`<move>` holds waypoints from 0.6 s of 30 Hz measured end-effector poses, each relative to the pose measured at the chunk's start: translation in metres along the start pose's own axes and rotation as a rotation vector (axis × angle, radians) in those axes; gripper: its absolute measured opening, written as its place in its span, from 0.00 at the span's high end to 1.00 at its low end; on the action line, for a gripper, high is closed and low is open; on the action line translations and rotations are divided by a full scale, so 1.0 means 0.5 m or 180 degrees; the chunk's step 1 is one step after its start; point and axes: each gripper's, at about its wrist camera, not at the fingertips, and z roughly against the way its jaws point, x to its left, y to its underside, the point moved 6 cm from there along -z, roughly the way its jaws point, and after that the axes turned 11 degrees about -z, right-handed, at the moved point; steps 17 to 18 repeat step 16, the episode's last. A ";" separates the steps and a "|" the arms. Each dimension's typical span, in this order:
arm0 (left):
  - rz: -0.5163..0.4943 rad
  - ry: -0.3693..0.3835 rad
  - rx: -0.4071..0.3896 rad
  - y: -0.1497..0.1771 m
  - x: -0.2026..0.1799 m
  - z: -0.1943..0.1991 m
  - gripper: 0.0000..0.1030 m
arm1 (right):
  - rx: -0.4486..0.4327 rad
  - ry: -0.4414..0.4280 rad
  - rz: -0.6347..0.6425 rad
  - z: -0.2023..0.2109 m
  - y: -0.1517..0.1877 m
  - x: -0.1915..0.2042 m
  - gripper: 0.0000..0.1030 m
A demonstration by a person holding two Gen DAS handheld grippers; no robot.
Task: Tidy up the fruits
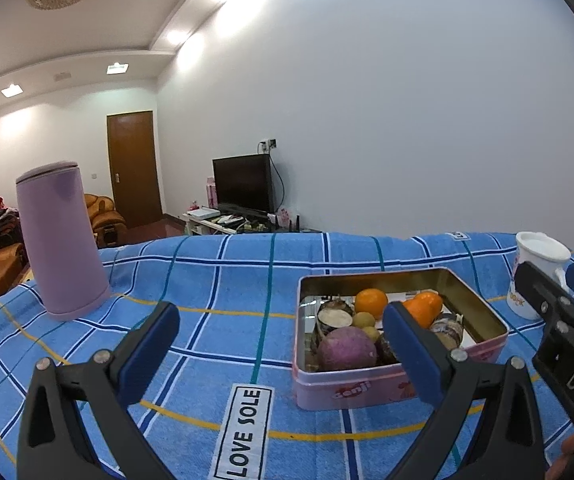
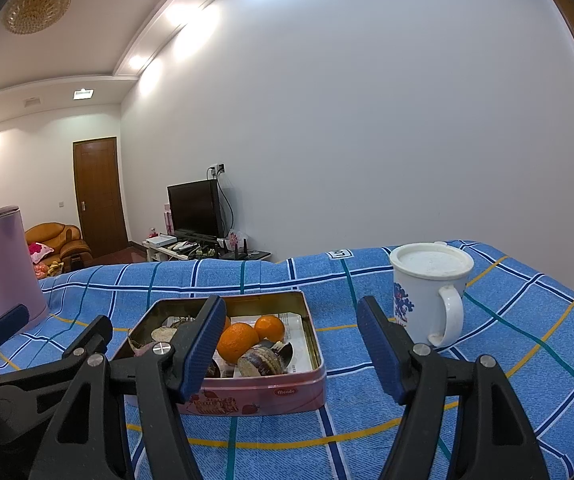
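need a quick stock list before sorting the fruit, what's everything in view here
tin: one, pink outside, gold inside, lid off, mid table on the cloth
oranges: two clearly seen, orange, inside the tin
round purple item: one, purple, near front corner of the tin
brown-and-white cut pieces: several, count unclear, inside the tin
mug: one, white with a blue pattern, lidded, right of the tin
flask: one, lilac, upright, far left on the cloth
cloth: one, blue check, covers the table
television: one, black, against the far wall
door: one, brown, closed
left gripper: black with blue pads, open, empty
right gripper: black with blue pads, open, empty
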 end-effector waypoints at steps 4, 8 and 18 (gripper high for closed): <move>0.0017 0.0006 -0.0002 -0.001 0.000 0.000 0.00 | 0.0021 -0.0010 -0.0001 -0.004 0.002 -0.001 0.32; 0.0040 0.0077 -0.0052 -0.003 -0.001 0.004 0.00 | 0.0018 -0.0015 -0.0002 -0.004 0.002 -0.002 0.32; 0.0044 0.0134 -0.0005 -0.002 -0.004 -0.004 0.00 | 0.0035 -0.0020 -0.0001 -0.007 0.004 -0.003 0.32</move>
